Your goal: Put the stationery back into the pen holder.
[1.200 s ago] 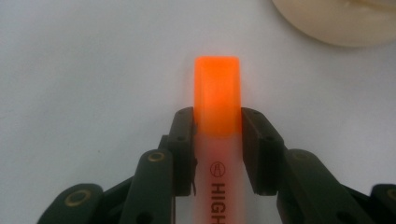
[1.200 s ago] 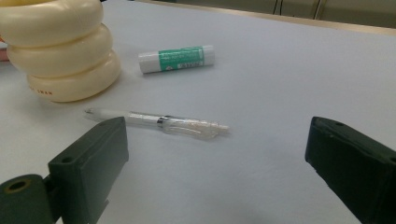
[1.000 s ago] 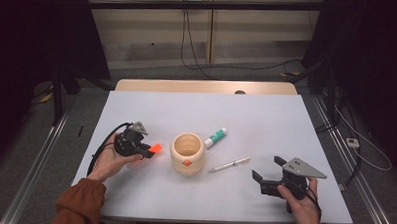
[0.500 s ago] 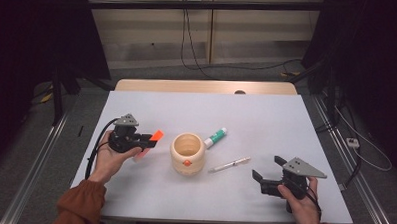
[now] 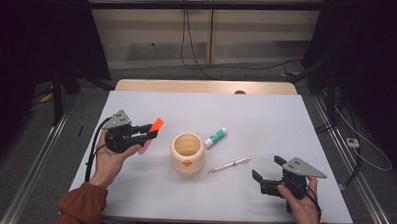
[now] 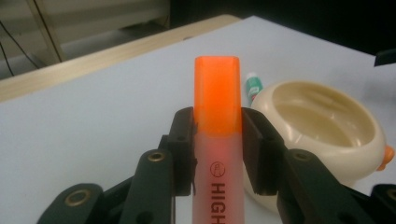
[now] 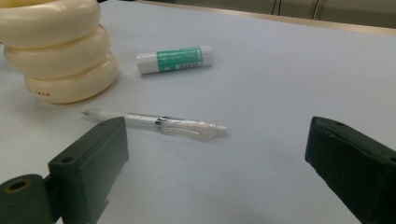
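My left gripper (image 5: pixel 148 133) is shut on an orange highlighter (image 5: pixel 155 126), held above the table left of the cream ribbed pot (image 5: pixel 187 152). In the left gripper view the highlighter (image 6: pixel 218 135) stands clamped between the black pads, cap end pointing away, with the pot (image 6: pixel 322 121) to the right behind it. My right gripper (image 5: pixel 264 180) rests at the front right, open, nothing between its jaws. In the right gripper view a clear pen (image 7: pixel 156 123) lies just beyond the open jaws, with a green-and-white glue stick (image 7: pixel 175 59) farther off.
The white table top (image 5: pixel 266 119) has a wooden far edge. The clear pen (image 5: pixel 228 164) and glue stick (image 5: pixel 215 137) lie right of the pot. Black cables trail on the floor behind, and metal rails run along both sides.
My left hand has lifted the highlighter off the table and tilted it, orange cap raised toward the pot. The right hand has kept still.
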A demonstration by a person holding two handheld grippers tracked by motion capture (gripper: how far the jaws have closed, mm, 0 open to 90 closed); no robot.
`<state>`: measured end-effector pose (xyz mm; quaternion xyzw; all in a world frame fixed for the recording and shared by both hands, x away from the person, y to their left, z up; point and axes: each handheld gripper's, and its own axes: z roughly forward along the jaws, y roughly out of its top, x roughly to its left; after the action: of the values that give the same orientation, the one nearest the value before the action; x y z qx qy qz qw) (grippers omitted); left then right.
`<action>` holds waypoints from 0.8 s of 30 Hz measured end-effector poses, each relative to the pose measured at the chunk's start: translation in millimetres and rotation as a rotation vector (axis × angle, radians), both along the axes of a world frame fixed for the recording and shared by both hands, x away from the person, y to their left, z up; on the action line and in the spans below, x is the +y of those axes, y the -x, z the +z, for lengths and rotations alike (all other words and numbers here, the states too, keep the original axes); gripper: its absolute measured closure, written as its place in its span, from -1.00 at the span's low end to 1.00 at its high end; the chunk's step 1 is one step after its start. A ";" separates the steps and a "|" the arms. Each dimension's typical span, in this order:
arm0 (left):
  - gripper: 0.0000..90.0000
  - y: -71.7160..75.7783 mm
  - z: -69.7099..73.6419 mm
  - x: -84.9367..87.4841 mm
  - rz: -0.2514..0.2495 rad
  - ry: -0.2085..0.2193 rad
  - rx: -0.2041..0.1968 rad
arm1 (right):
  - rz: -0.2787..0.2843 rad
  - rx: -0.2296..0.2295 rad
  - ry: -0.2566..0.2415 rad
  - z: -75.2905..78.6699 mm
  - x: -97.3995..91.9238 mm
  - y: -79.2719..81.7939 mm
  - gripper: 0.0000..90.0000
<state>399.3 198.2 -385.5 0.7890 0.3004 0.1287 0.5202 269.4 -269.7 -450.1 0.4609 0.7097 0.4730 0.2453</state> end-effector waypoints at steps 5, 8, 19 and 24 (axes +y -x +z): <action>0.49 4.7 4.4 0.6 0.034 0.045 -0.051 | -0.001 -0.001 0.000 0.1 -0.2 0.2 -0.87; 0.49 7.8 9.8 3.5 0.053 0.080 -0.070 | -0.003 -0.001 -0.002 0.3 -0.1 0.3 -0.87; 0.49 23.5 18.5 4.4 0.116 0.200 -0.158 | -0.007 -0.002 -0.002 0.3 -0.5 0.2 -0.87; 0.49 29.4 22.1 0.2 0.107 0.225 -0.192 | -0.007 -0.002 -0.001 0.4 0.0 0.2 -0.87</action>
<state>369.9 198.4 -363.4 0.6927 0.3034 0.1969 0.6239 269.2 -269.7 -449.8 0.4629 0.7078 0.4728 0.2473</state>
